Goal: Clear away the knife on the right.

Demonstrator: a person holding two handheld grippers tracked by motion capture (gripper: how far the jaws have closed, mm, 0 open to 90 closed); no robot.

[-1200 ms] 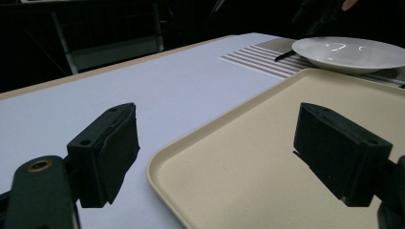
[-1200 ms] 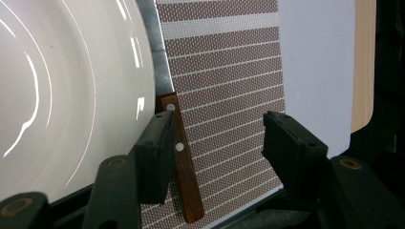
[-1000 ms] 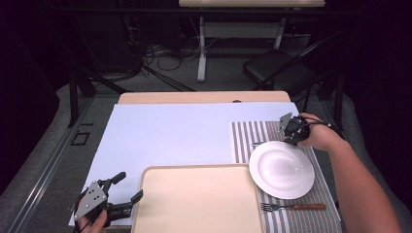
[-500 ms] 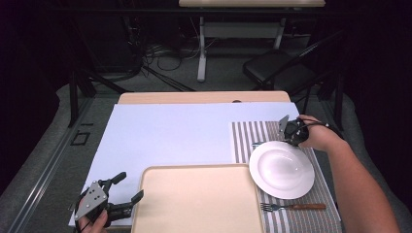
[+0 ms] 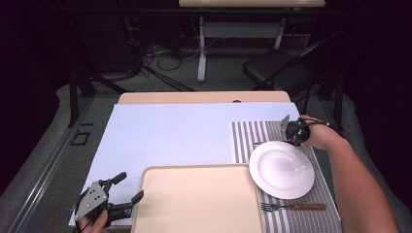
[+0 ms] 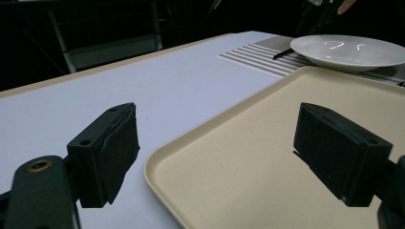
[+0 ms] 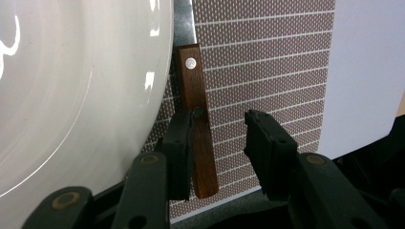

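In the right gripper view the right gripper [image 7: 222,150] has its jaws apart over the striped mat [image 7: 267,62]. The knife [image 7: 197,119] lies between them, its wooden handle right against the left-hand jaw, which covers part of the handle's side; whether the pad presses it is hard to tell. A clear gap separates the handle from the other jaw. Beyond the jaw tips the handle runs on to a rivet, and past that the blade is mostly hidden under the rim of the plate [image 7: 71,86], which lies just left of the jaws and is cut off by the picture's edge. In the high view this gripper [image 5: 291,130] sits at the plate's far edge, and only a dark sliver of the blade [image 5: 257,143] shows there.

In the left gripper view the left gripper [image 6: 215,152] holds its jaws wide apart with nothing between them; the tray [image 6: 286,143] corner lies just ahead, between and under the jaw tips, on the desk [image 6: 167,81]. Far beyond the right-hand jaw stands the plate [image 6: 348,50].

A fork [image 5: 291,207] lies on the mat, well apart from both pairs of jaws.
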